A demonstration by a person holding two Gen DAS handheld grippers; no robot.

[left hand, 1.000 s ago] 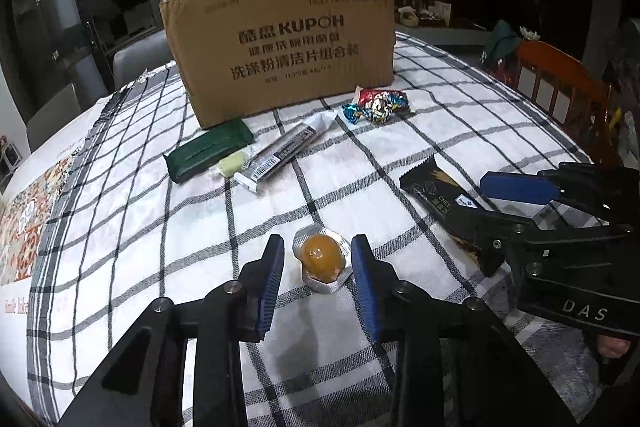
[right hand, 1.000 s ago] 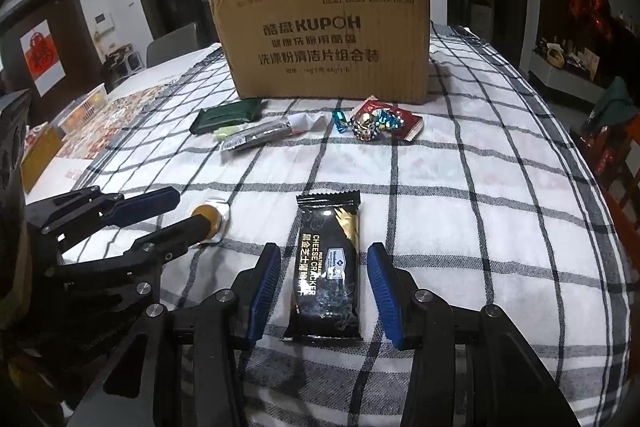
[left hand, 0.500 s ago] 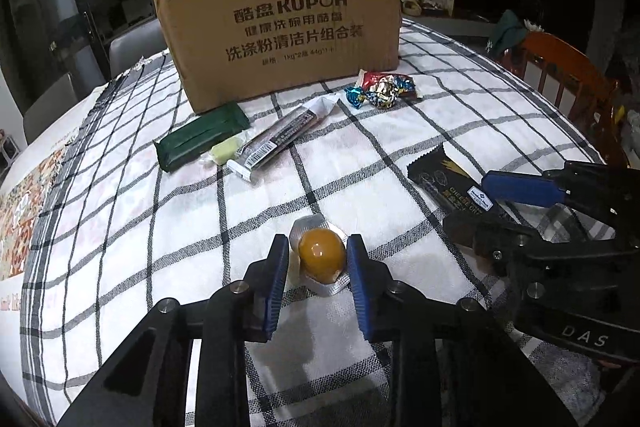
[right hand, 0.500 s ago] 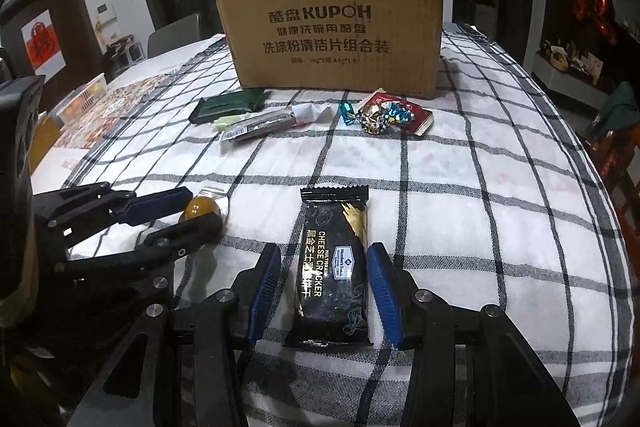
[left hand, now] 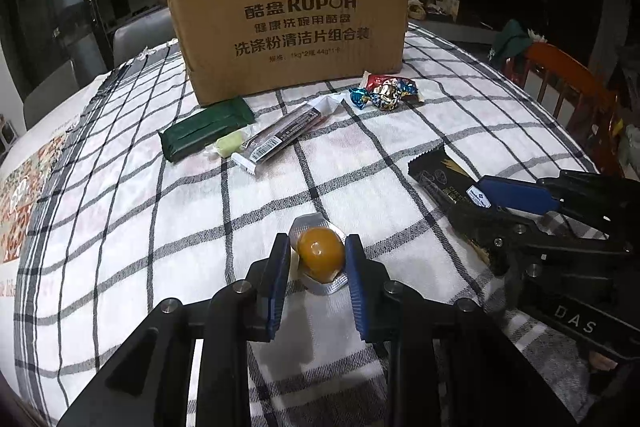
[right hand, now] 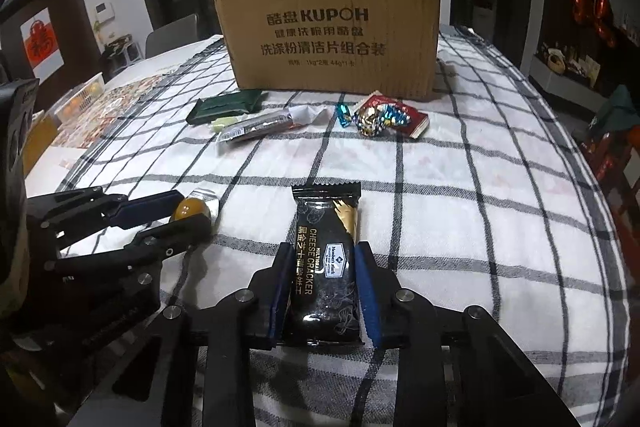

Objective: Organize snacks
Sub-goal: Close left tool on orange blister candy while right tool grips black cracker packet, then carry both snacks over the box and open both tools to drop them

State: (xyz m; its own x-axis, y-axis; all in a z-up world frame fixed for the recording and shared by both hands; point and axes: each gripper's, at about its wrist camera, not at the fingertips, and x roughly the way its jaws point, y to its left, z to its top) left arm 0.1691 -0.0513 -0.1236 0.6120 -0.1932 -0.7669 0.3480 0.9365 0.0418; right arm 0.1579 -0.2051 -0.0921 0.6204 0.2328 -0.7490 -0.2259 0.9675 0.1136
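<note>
Both tongs are going for a snack at once, which makes sense if the plan is to drop things into the cardboard box point(left hand: 288, 23) at the far side of the bench point(left hand: 120, 211). The left tongs point(left hand: 316, 259) sit narrow around the orange jelly cup point(left hand: 321, 254), pads touching its sides as far as I can tell, low enough to catch the foil rim. The right tongs point(right hand: 323, 287) are closing on the black cheese cracker pack point(right hand: 326, 259), gripping it across its near half, pads right against it. The green bar point(left hand: 206, 133), silver-wrapped bar point(left hand: 280, 139) and candy pile point(left hand: 386, 93) wait near the box.
</note>
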